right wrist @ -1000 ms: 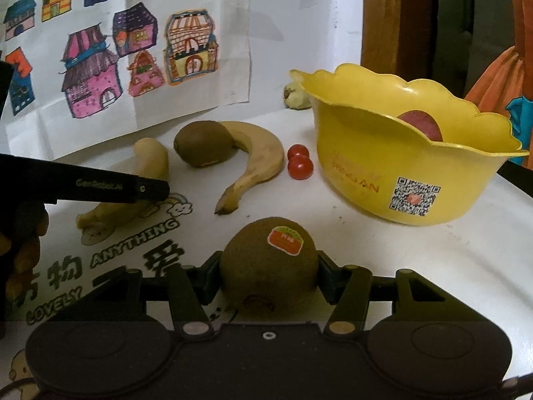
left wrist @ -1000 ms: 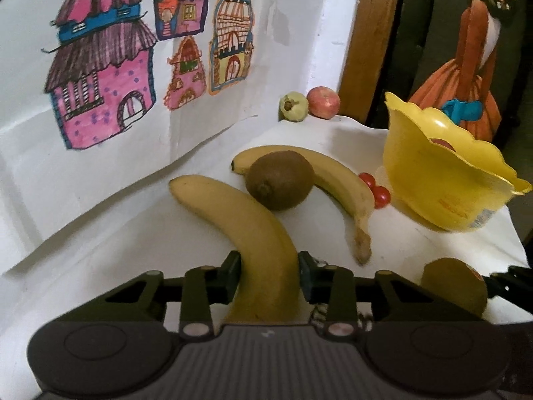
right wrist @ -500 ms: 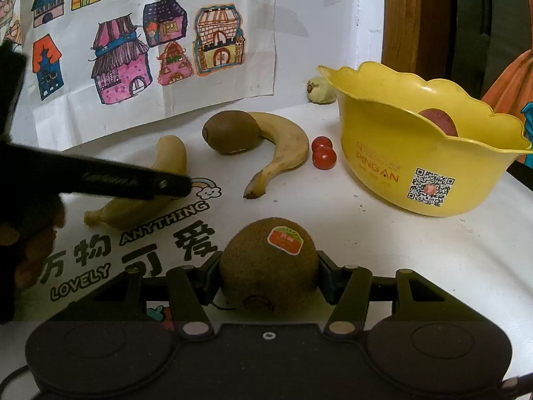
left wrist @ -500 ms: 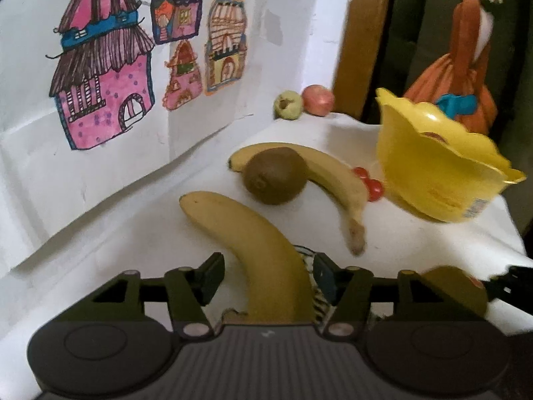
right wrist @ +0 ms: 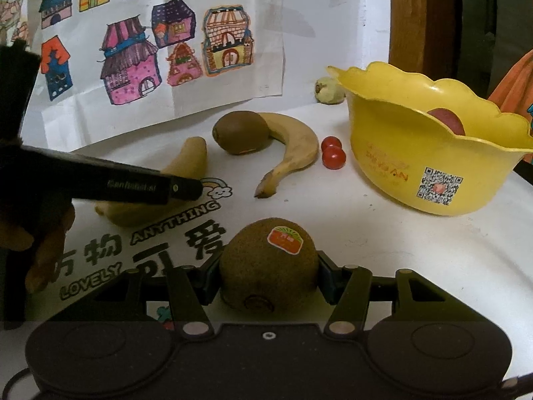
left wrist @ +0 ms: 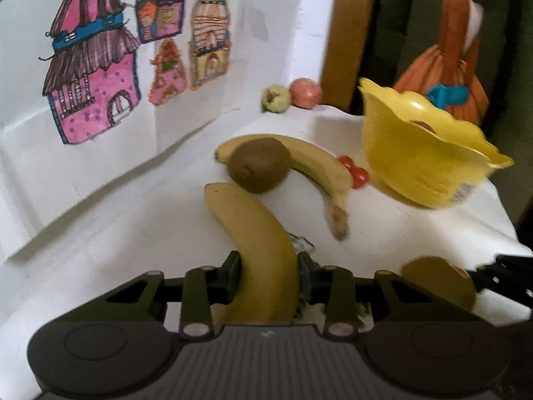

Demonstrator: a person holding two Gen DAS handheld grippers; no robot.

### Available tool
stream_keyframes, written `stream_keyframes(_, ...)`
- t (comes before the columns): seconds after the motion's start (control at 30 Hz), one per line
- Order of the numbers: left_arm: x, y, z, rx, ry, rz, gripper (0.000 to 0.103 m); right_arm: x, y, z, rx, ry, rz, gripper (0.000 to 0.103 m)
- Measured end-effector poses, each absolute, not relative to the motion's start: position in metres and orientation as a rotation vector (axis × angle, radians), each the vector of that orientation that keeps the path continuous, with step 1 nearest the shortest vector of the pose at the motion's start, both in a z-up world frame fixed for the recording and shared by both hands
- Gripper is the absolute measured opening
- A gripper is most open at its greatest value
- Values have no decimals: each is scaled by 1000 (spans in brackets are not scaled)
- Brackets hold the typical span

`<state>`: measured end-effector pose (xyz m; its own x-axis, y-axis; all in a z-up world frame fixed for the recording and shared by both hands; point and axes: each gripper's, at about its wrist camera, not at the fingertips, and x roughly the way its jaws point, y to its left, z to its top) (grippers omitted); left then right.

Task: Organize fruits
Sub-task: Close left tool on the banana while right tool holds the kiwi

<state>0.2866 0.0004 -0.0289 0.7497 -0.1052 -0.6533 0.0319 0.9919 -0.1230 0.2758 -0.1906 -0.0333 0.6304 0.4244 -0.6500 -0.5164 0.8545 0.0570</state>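
Left gripper clamped on curved yellow banana lying on white printed tablecloth, right gripper clamped on brown fuzzy stickered kiwi, scalloped yellow plastic bowl beyond to the right, second banana touching second kiwi near two small red tomatoes.

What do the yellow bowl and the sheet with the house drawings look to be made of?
The bowl looks like moulded plastic: glossy, uniform yellow, thin scalloped rim, printed lettering and a QR sticker. The sheet looks like matte white paper: fold creases, a lifted lower edge, and what seem felt-pen colours.
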Motion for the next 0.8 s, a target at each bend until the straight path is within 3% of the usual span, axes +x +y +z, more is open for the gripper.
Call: stream_keyframes(0.8, 191, -37, -15, -103, 697, -266, 39, 210, -236, -24, -65, 700, 516, 59)
